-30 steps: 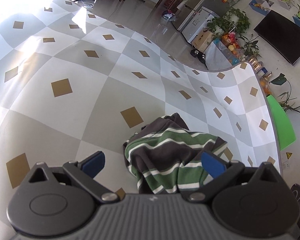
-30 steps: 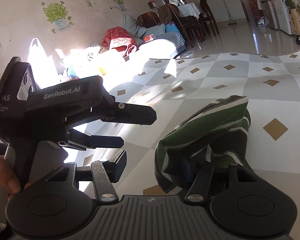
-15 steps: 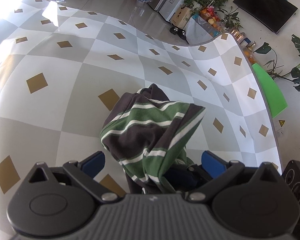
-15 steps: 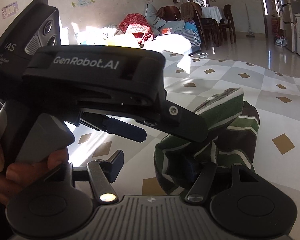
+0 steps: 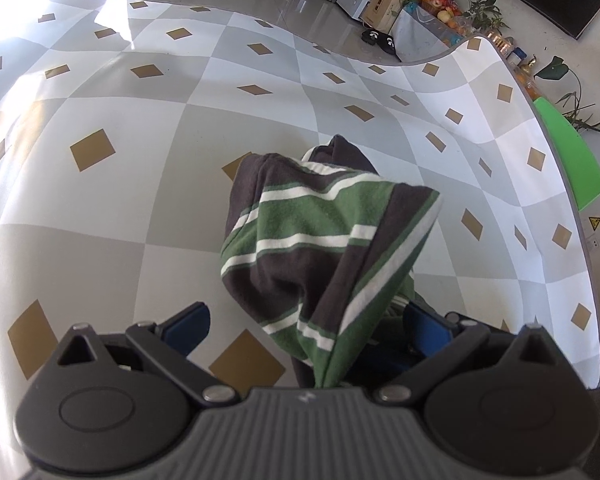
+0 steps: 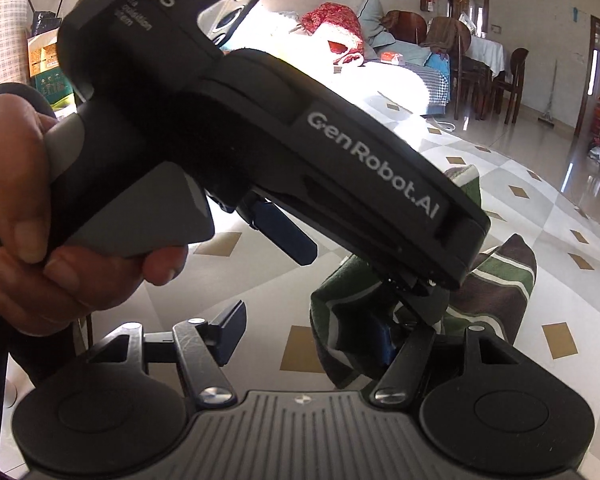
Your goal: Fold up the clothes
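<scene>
Striped garment (image 5: 324, 248), green/dark brown/white, is sitting bunched on the bench (image 5: 100, 216), which is carrying a grey-and-white checked cover with tan diamonds.

Left hand-held gripper (image 5: 306, 324) is pointing down at it, jaws standing wide. Cloth is draping over the inner side of its right blue finger (image 5: 424, 326); left blue finger (image 5: 188, 322) is standing clear of the fabric over bare cover. Pads aren't pressing anything, so no grip.

Right hand-held gripper (image 6: 312, 332): jaws have just been opening, now standing apart. Left finger (image 6: 230, 332) is sitting free; a fold of garment (image 6: 496, 284) is lying in the gap near the right side, probably loose — that side is buried in cloth, hard to confirm.

In the right wrist view the left unit's body is crossing the frame, a hand (image 6: 32, 216) wrapping its grey handle.
</scene>
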